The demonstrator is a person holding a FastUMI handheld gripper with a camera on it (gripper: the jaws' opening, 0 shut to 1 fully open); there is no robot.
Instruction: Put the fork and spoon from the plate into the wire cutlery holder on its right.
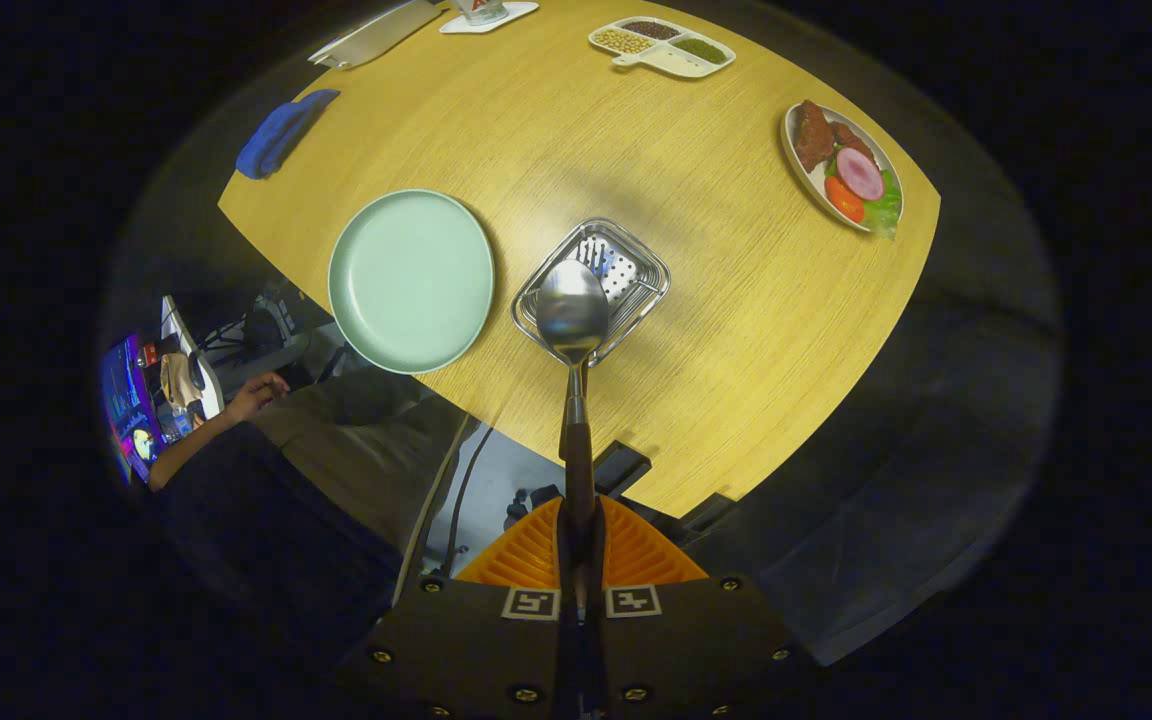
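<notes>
Gripper (581, 540): fingers clenched on the dark handle of a shiny metal spoon (572, 318), which juts straight ahead, bowl outermost. The bowl hangs over the near rim of the rectangular wire cutlery holder (636, 262); contact with the rim cannot be told. Inside the holder, fork tines (596, 252) show just beyond the bowl. The holder stands on a light wooden table (736, 330). Just left of the holder: a round pale-green plate (411, 280). Well right of the holder: a white plate of meat and vegetables (844, 165). Far beyond the holder: a white divided dish of beans (663, 46). Far left of the holder: a folded blue cloth (282, 133).
</notes>
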